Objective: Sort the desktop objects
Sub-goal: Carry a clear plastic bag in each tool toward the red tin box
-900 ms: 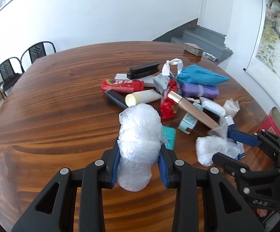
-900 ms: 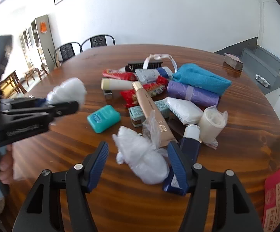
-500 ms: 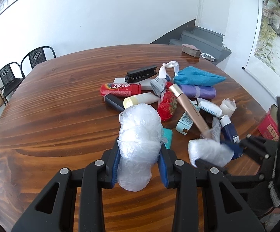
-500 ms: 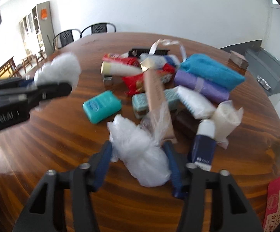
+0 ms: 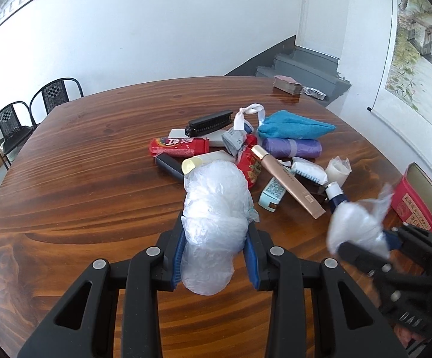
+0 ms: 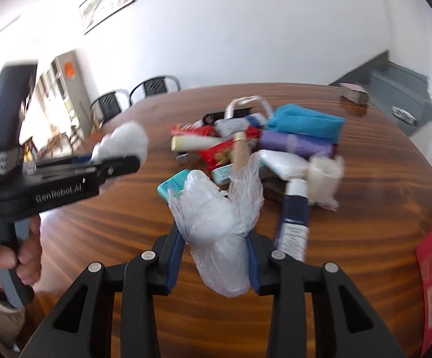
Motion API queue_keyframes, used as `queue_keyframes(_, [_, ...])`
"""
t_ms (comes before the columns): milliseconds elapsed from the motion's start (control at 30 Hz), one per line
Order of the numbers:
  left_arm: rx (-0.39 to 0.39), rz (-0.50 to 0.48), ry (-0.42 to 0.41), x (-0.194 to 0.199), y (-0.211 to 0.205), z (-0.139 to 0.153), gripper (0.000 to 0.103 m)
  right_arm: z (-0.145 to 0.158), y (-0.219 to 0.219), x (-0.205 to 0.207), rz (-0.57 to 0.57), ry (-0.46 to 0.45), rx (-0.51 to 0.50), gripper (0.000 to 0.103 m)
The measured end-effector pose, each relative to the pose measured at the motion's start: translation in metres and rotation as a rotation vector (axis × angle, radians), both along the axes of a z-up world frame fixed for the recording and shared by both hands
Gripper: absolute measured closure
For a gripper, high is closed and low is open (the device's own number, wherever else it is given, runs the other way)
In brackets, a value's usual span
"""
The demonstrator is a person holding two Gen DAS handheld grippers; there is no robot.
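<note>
1. My left gripper is clamped on a white plastic-wrapped bundle; both blue pads press its lower waist. It is held above the wooden table, near side of the clutter.
2. My right gripper is likewise closed on a second wrapped bundle, also lifted off the wood. This view is smeared, so detail is soft.
3. Axis: each bundle runs lengthwise along its gripper's fingers, the rounder bulk pointing forward and away from me, the tail hanging back between the jaws. The right one's loose film flares up at the far end.
4. Step in hand, as I read it: carry both like items to one spot clear of the pile. To do it well, I'd keep the squeeze steady, since the film looks slippery and soft, and keep the two grippers apart.
5. Outward: the pile sits mid-table, including a red tube, blue cloth pouch, purple roll, and a teal soap bar close behind the right bundle.
</note>
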State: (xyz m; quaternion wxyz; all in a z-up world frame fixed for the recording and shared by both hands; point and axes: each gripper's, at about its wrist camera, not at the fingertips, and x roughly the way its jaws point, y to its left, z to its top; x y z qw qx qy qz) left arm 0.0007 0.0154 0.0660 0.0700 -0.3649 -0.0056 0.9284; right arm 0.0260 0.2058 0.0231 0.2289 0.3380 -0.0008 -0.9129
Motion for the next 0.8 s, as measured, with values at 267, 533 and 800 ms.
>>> queue_keyframes(267, [0.020, -0.018, 0.009, 0.010, 0.016, 0.003, 0.067, 0.016, 0.049, 0.023, -0.144, 0.022, -0.046, 0.063])
queue_keyframes(533, [0.011, -0.042, 0.001, 0.016, 0.042, 0.001, 0.067, 0.031, 0.089, 0.050, -0.243, 0.079, -0.061, 0.063])
queue_keyframes(800, [-0.027, -0.116, -0.020, 0.012, 0.096, -0.002, 0.067, 0.048, 0.148, 0.070, -0.399, 0.127, -0.068, 0.063])
